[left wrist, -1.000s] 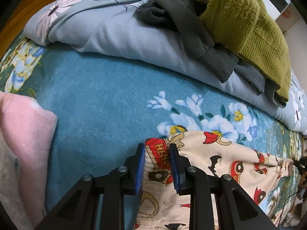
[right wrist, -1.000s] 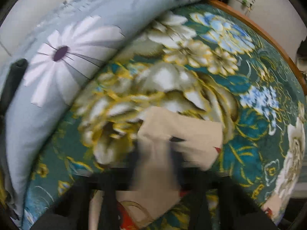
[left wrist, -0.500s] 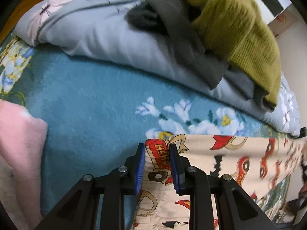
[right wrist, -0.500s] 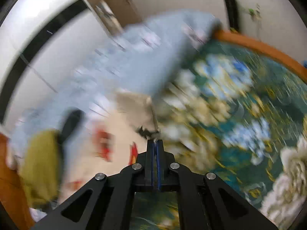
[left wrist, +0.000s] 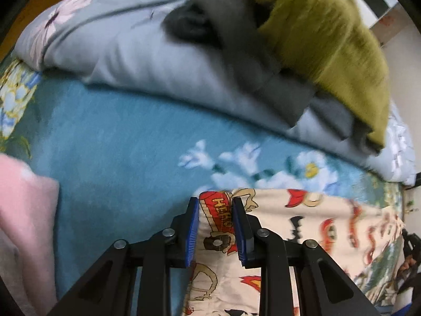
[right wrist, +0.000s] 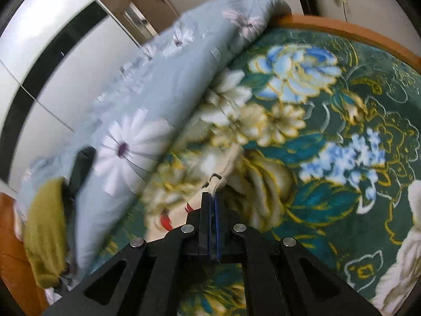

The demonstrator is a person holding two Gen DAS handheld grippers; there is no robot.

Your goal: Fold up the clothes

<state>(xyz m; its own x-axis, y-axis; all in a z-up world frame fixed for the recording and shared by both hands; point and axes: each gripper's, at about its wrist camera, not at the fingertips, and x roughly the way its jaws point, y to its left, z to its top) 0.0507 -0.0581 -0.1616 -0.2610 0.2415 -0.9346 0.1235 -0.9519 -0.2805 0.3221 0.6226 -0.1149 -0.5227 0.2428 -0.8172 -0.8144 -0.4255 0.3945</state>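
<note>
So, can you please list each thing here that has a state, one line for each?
left gripper: shut on the cartoon-print garment.
right gripper: shut on the garment's thin edge.
cartoon-print garment: held by both grippers, stretched between them.
grey-blue floral quilt: bunched up on the bed.
olive knit sweater: unfolded, heaped on the quilt.
dark grey garment: crumpled under the sweater.

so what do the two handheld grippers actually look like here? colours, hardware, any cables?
Both match. The left gripper and right gripper have matte black angular linkage arms with triangular cutouts, round silver pivot screws, and blue pads lining the inner faces of the black fingers. No cables, markings, sleeves or hands show in either wrist view.
</note>
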